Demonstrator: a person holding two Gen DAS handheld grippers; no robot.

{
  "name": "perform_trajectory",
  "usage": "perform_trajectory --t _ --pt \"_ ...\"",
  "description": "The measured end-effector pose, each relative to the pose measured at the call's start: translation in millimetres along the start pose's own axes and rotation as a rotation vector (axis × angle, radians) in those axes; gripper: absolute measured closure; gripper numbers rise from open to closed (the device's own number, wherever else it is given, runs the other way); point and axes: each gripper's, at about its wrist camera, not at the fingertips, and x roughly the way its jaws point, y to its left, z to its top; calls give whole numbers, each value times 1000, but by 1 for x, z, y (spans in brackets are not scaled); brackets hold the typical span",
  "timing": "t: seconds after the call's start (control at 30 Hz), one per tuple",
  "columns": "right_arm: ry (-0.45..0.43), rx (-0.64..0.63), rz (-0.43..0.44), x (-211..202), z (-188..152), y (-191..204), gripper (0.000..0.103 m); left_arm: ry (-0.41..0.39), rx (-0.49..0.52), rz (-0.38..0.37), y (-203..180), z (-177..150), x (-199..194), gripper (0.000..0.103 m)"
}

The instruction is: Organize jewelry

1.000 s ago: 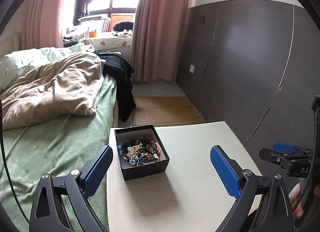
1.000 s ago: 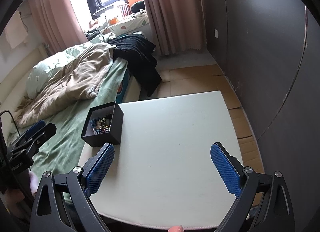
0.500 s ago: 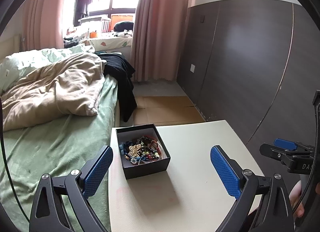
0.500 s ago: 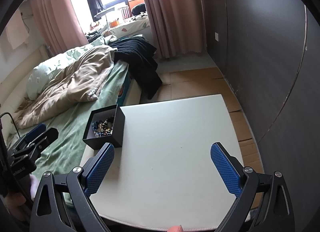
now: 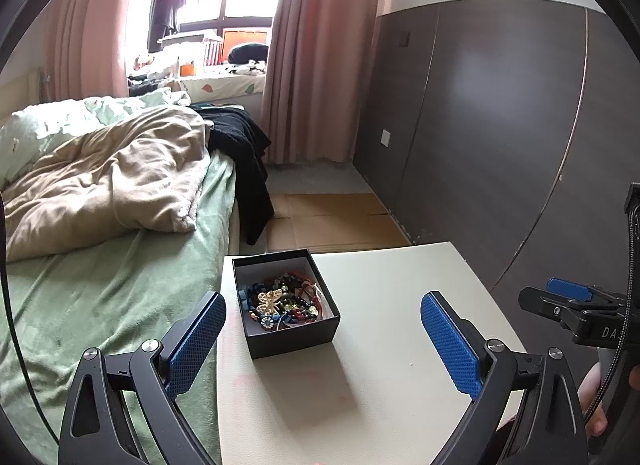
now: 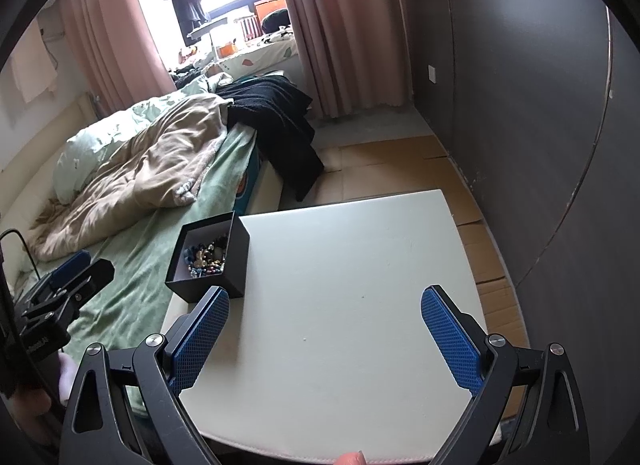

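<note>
A black open box (image 5: pixel 294 335) stands at the left edge of a white table (image 5: pixel 392 365). It holds a tangle of jewelry (image 5: pixel 282 303): beads, bracelets and a pale butterfly piece. My left gripper (image 5: pixel 322 345) is open and empty, above the table just short of the box. My right gripper (image 6: pixel 324 339) is open and empty over the table's near middle. In the right wrist view the box (image 6: pixel 234 261) is at the table's left edge with the jewelry (image 6: pixel 206 257) inside. Each gripper shows at the edge of the other's view.
A bed with a green sheet (image 5: pixel 100 289) and a beige quilt (image 5: pixel 104 185) adjoins the table's left side. Black clothes (image 5: pixel 248 157) hang off the bed's end. A dark panelled wall (image 5: pixel 500 125) runs along the right. Cardboard (image 5: pixel 332 221) covers the floor beyond the table.
Both grippers have drifted slightly; the box sits a little closer in the left wrist view and farther right in the right wrist view. Both stay open.
</note>
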Motion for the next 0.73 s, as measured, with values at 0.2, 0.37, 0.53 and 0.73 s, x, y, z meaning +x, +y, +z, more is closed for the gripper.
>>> perform_trajectory --t 0.2,0.37,0.53,0.73 --pt "0 0 -3 0 1 -2 6 -2 7 4 -1 0 -1 5" --pt "2 7 -14 0 1 -6 6 -4 7 -5 -2 1 1 5" --pt "0 15 -18 3 2 -7 6 6 6 -14 -3 1 4 5" --pt "-1 16 -23 5 4 -7 6 12 9 -22 -3 4 10 5"
